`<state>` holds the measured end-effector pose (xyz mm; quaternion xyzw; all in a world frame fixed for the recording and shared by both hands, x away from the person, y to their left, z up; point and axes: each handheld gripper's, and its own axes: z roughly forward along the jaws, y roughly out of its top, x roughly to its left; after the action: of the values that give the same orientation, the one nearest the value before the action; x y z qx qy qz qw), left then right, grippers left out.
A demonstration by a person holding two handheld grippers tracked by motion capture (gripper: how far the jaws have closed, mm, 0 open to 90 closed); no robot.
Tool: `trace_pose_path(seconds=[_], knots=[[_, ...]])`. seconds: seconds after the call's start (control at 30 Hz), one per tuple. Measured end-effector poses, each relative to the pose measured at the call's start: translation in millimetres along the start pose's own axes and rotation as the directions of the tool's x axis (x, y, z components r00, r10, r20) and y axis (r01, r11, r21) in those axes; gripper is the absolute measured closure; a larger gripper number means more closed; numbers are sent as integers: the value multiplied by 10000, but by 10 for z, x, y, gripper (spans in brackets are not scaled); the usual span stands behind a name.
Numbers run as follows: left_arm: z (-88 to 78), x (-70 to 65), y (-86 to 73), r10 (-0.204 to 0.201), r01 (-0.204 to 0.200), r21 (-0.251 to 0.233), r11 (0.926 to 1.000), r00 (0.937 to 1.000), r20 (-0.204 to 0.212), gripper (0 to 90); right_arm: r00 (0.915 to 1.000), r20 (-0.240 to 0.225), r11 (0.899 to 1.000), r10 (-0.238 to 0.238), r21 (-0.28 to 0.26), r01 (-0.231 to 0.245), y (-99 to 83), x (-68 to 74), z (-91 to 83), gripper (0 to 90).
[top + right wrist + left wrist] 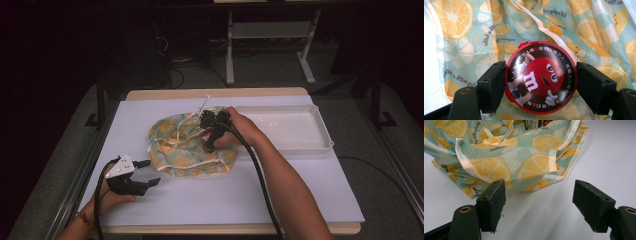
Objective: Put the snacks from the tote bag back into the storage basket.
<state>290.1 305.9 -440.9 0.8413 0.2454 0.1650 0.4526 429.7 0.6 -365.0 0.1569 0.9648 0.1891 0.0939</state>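
Observation:
A cloth bag (187,145) printed with orange slices on pale blue lies crumpled in the middle of the white table cover; its white straps spread over it. My right gripper (209,136) sits over the bag's right part, shut on a round red candy tin (541,78) with a cartoon lid, which it holds by the rim just above the fabric (474,37). My left gripper (148,172) stands open near the front left, a short way from the bag's near edge (524,167), with nothing between its jaws. The tin's side (535,123) peeks over the bag.
A shallow white tray (320,130) lies at the right back of the table, beside the bag. The white cover (210,200) spreads bare in front of the bag. Table legs and cables stand on the dark floor beyond.

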Motion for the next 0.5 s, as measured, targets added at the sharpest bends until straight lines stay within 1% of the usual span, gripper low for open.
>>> trace_pose_path(seconds=[0.17, 0.23, 0.37, 0.43, 0.5], knots=[[4, 0, -8, -25, 25, 40, 10000, 10000, 19, 261, 10000, 39, 9999, -61, 121, 60, 13, -3, 0, 259], [7, 5, -12, 26, -26, 97, 9999, 10000, 38, 261, 10000, 51, 9999, -38, 115, 38, 14, -2, -1, 259], [1, 10, -12, -27, 27, 31, 10000, 10000, 7, 262, 10000, 4, 9999, 56, 124, -56, 18, -4, -10, 259], [-2, 10, -12, -42, 42, 15, 10000, 10000, -35, 261, 10000, 26, 9999, -24, 125, 24, 23, -6, -17, 260], [2, 13, -14, -67, 67, -1, 10000, 10000, -29, 261, 10000, 18, 9999, 58, 138, -58, 25, -2, -27, 260]])
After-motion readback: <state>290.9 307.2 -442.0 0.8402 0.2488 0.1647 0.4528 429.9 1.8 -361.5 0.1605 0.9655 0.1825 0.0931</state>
